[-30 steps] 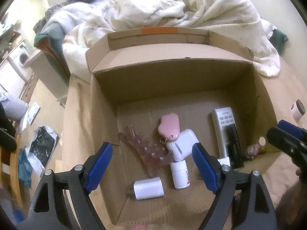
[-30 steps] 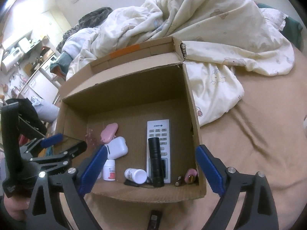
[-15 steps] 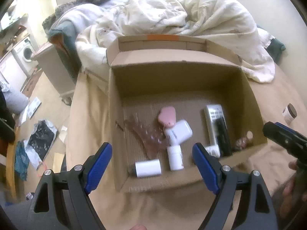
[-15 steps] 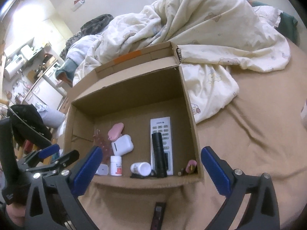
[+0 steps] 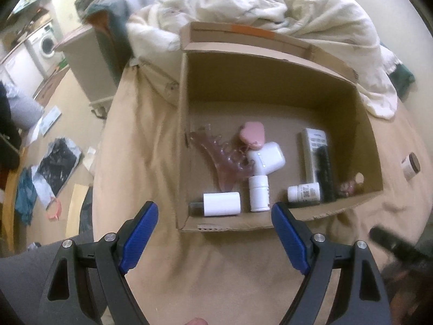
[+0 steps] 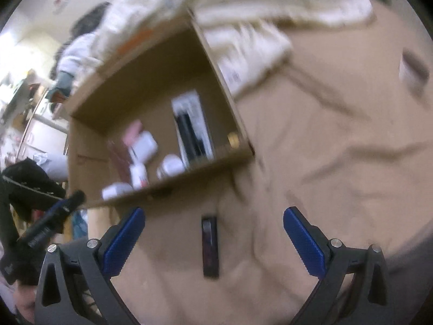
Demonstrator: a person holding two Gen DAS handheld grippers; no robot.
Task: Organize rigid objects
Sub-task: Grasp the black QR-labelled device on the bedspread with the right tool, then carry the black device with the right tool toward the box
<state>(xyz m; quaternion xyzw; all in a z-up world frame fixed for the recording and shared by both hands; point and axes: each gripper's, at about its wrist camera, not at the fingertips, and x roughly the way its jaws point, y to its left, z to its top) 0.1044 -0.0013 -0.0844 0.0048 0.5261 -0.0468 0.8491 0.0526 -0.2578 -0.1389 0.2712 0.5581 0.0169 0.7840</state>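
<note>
An open cardboard box sits on the tan bed sheet. Inside lie a pink hair claw, a pink heart case, a white earbud case, white bottles, a white charger, a remote and a black flashlight. My left gripper is open and empty, in front of the box. My right gripper is open and empty above a dark flat stick that lies on the sheet in front of the box. A small brown-lidded jar lies right of the box.
A rumpled white duvet lies behind the box. The bed's left edge drops to a floor with clothes and bags. A washing machine stands far left. The jar shows blurred in the right wrist view.
Both grippers have pulled back from the box and stayed open. The right view has swung down and right, so the dark stick now lies between its fingers.
</note>
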